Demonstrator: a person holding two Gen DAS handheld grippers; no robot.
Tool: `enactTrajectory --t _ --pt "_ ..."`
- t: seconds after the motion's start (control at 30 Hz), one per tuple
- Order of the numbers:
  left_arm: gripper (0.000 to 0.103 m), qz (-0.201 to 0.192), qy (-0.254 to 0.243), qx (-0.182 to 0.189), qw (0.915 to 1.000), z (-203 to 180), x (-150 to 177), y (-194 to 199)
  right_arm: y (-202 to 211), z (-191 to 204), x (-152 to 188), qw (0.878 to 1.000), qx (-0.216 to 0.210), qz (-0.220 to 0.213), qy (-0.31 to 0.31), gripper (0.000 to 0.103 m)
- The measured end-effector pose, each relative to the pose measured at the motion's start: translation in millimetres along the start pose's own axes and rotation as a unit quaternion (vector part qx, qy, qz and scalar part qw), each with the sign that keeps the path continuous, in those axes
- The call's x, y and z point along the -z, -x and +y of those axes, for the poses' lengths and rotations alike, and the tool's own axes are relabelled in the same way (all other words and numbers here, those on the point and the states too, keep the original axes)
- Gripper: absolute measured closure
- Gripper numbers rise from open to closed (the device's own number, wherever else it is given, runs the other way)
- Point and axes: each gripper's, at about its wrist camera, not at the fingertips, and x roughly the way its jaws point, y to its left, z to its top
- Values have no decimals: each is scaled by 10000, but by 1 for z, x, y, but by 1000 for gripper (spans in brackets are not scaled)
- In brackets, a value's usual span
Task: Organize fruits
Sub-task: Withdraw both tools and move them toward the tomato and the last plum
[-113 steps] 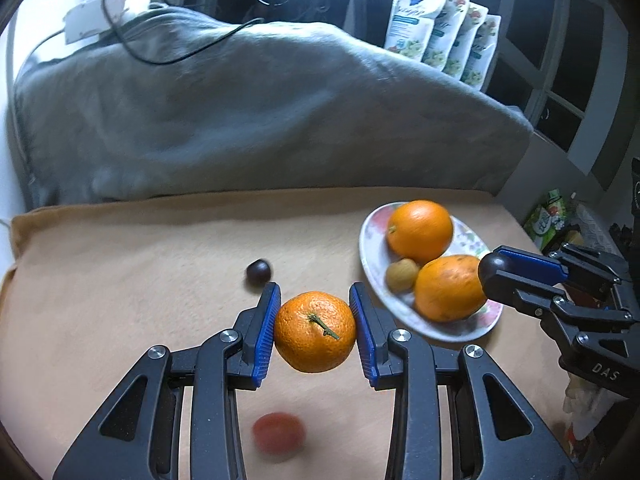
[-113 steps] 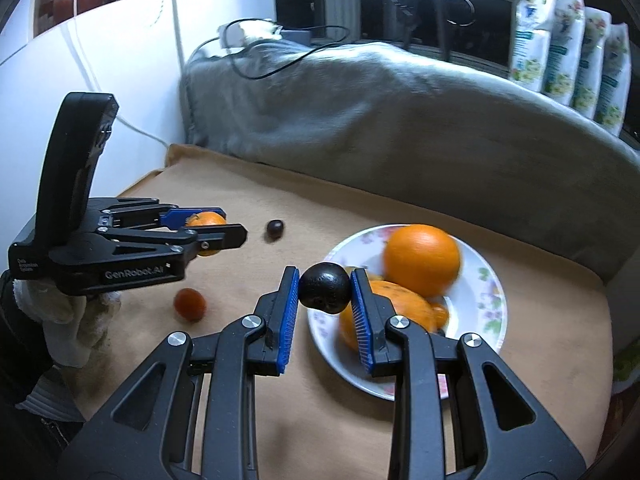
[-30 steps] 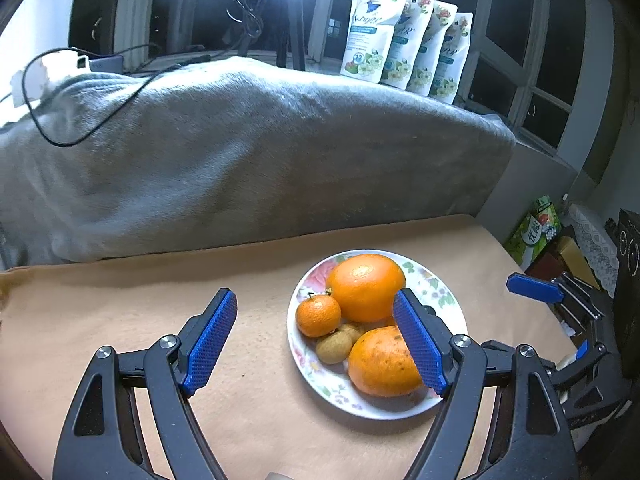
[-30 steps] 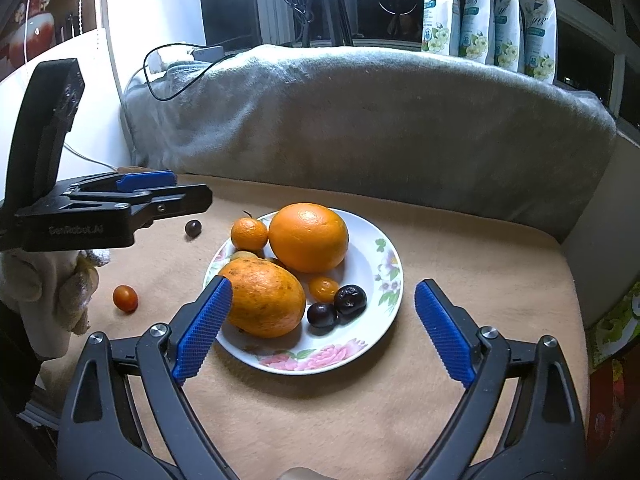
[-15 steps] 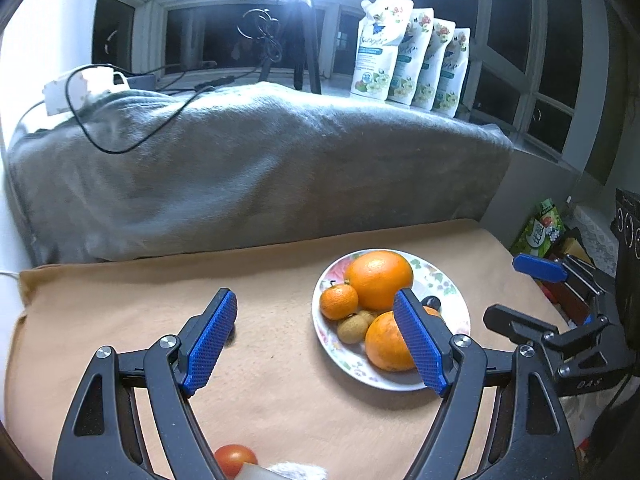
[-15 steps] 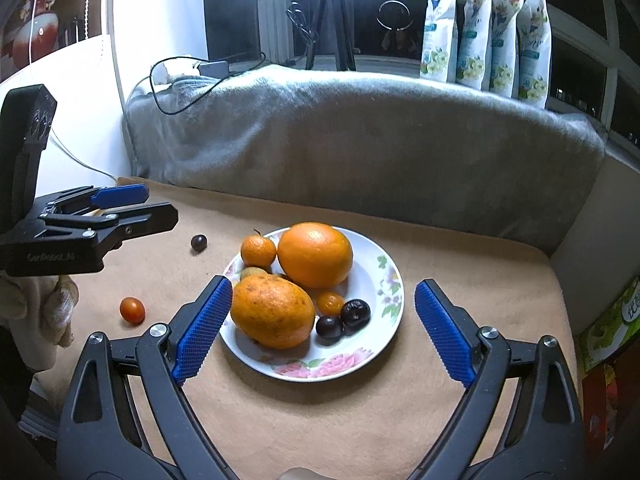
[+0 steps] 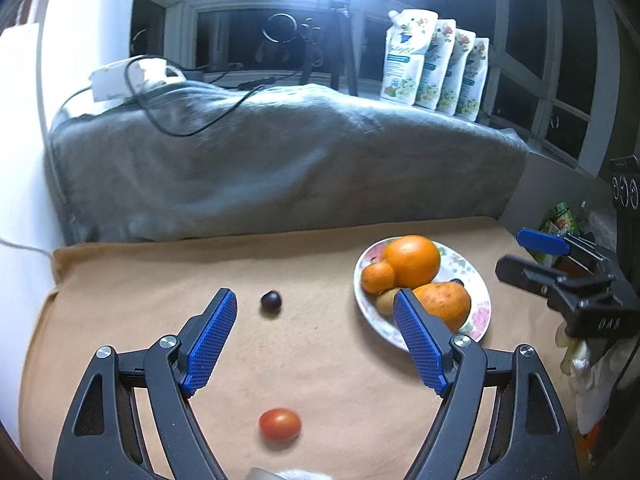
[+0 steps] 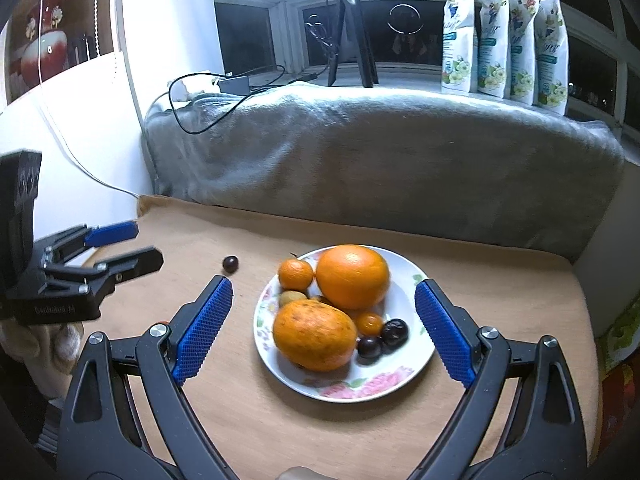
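A flowered white plate (image 8: 404, 376) (image 7: 478, 292) on the tan cloth holds two large oranges (image 8: 352, 276), a small mandarin (image 8: 295, 274), a kiwi, a small orange fruit and two dark plums (image 8: 394, 332). One dark plum (image 7: 271, 301) (image 8: 230, 263) lies on the cloth left of the plate. A red tomato (image 7: 279, 424) lies nearer, low between my left fingers. My left gripper (image 7: 314, 328) is open and empty above the cloth, the loose plum just beyond it. My right gripper (image 8: 324, 312) is open and empty, hovering before the plate.
A grey blanket-covered hump (image 7: 280, 160) rises behind the cloth, with a white power adapter (image 7: 120, 78) and cables on it. Several white pouches (image 8: 504, 36) and a tripod (image 8: 352, 24) stand on the windowsill. A white wall (image 8: 80, 128) bounds the left side.
The left gripper has swung left away from the plate; the loose plum and the tomato have come into its view. The right gripper has drawn back slightly. Both stay open.
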Motion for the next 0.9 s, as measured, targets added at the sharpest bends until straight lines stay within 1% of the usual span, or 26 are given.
enactTrajectory --t 0.2,0.4,0.57,0.63,0.7,0.73,0.77,0.8,0.87,0.9 --pt "22 -35 95 -75 9999 16 15 11 -10 11 -9 9997 -243 58 -65 8" --pt "23 196 184 -101 9996 34 39 15 -25 24 -20 9988 -451 179 -102 8" --pt "23 383 334 -32 9987 44 58 16 -43 40 -27 9971 -683 346 12 8" --pt "25 454 406 43 9981 46 65 15 -52 48 -29 9960 -773 443 87 9" --pt "28 513 469 129 9975 46 68 12 -62 54 -31 9950 -818 545 144 11" --pt "29 546 504 186 9971 47 71 11 -69 58 -32 9943 -851 621 177 15" --pt "32 582 540 236 9966 47 73 8 -74 61 -33 9937 -866 684 200 20" --pt "35 620 571 284 9960 47 75 6 -80 63 -33 9932 -871 742 223 21" --pt "36 698 618 365 9950 46 78 1 -92 68 -32 9923 -868 838 289 26" --pt "38 728 632 404 9945 45 80 -1 -97 71 -32 9918 -859 891 333 28"
